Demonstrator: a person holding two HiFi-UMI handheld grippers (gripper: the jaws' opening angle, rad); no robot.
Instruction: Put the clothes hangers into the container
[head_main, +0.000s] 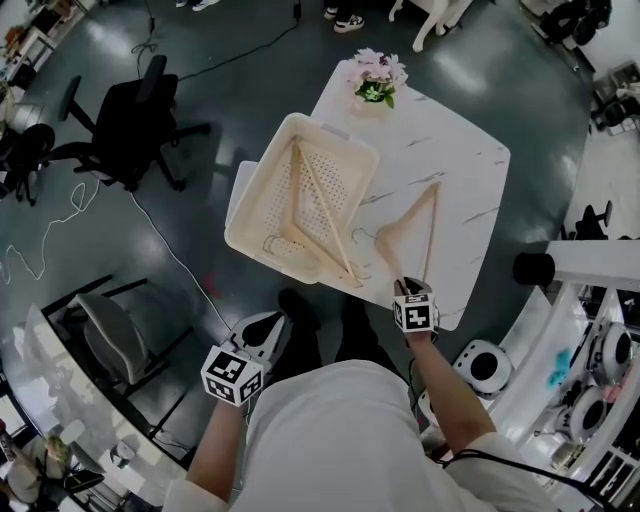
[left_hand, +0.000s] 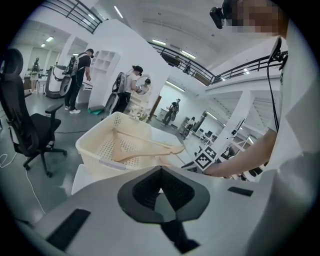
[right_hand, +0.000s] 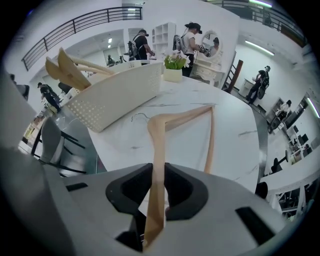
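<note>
Clothes hanger (wooden, the only one outside the container) is clamped by one arm between the jaws of the right gripper. It extends over the white table, just beside the container, where two other hangers already lie. The left gripper is clenched on nothing. Step in hand: pickup. The next move likely calls for clearing the rim, then lowering the hanger inside and releasing.
</note>
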